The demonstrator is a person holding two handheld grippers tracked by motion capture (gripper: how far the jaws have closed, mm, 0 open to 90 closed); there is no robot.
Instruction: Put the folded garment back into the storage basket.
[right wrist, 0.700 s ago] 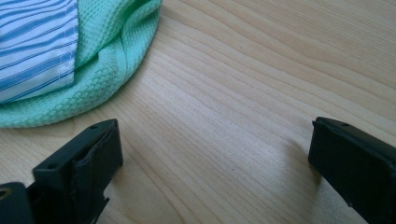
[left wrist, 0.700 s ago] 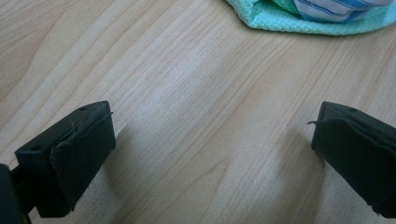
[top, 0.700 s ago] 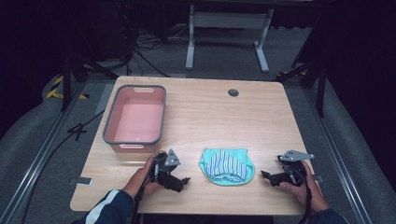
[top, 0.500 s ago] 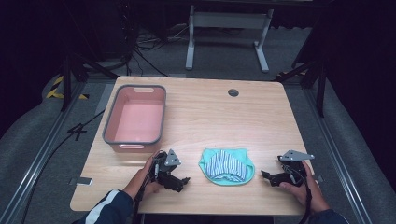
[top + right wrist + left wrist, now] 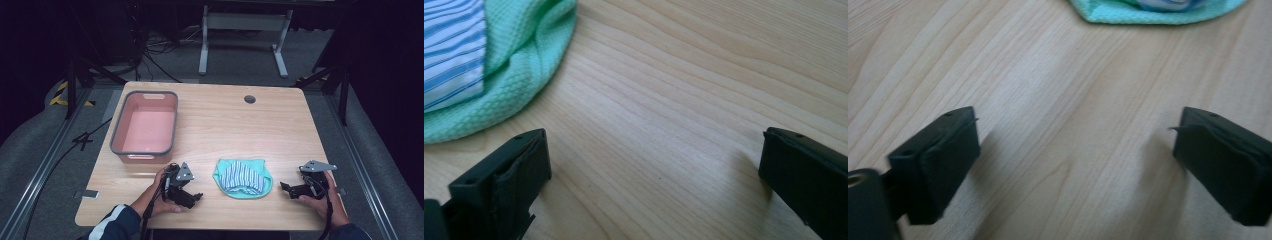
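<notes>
cloth: green knit bundle [image 5: 243,177] with a striped blue-white piece on top, lying on the worktop [image 5: 235,125] near the front edge, between your two hands, nothing touching it
left tongs [image 5: 196,196]: jaws wide apart, empty, sitting left of the cloth, low over bare wood
right tongs [image 5: 283,186]: jaws wide apart, empty, right of the cloth, also over bare wood
bin: pink tub [image 5: 146,122] far-left, well apart from the cloth
risk 1: pinch just the striped top layer and the green one could stay behind (it looks loose, not tucked in)
risk 2: come in too flat and a jaw may push the bundle along instead of getting under an edge
risk 3: uneven lift from the two sides could let the bundle unfold and sag
</notes>
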